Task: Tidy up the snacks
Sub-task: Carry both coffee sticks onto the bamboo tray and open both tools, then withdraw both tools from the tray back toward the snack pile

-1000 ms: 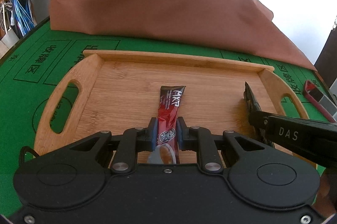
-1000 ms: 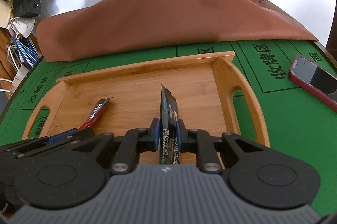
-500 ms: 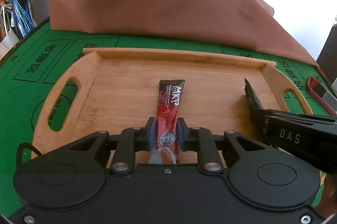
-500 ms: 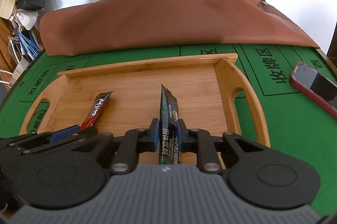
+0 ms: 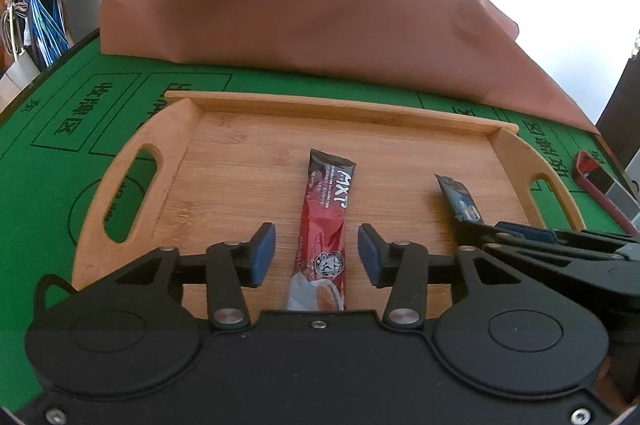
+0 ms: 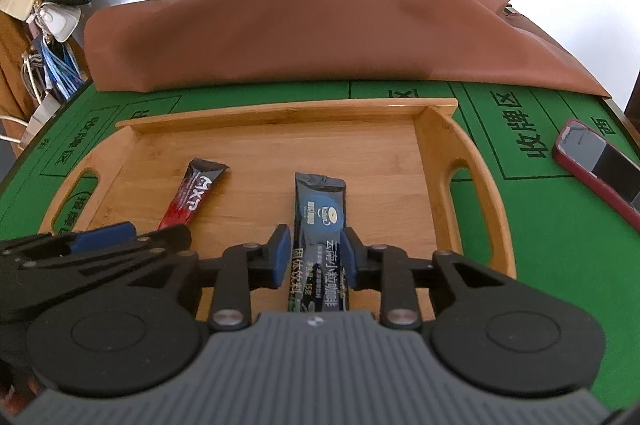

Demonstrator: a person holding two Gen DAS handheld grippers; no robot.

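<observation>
The bamboo tray (image 6: 432,129) rests on the green felt table (image 6: 560,249), and on its floor lies a dark blue drink-mix sachet (image 6: 322,225) flat between the opening jaws of the right gripper (image 6: 314,257), whose blue pads stand just off its sides. Left of that sachet on the tray lies a red MXT sachet (image 6: 194,195), its near end hidden behind the left gripper (image 6: 100,241). Beyond the tray's far rim lies a brown cloth cover (image 6: 320,25), and to the tray's right, apart from it, a red-cased phone (image 6: 600,165).
</observation>
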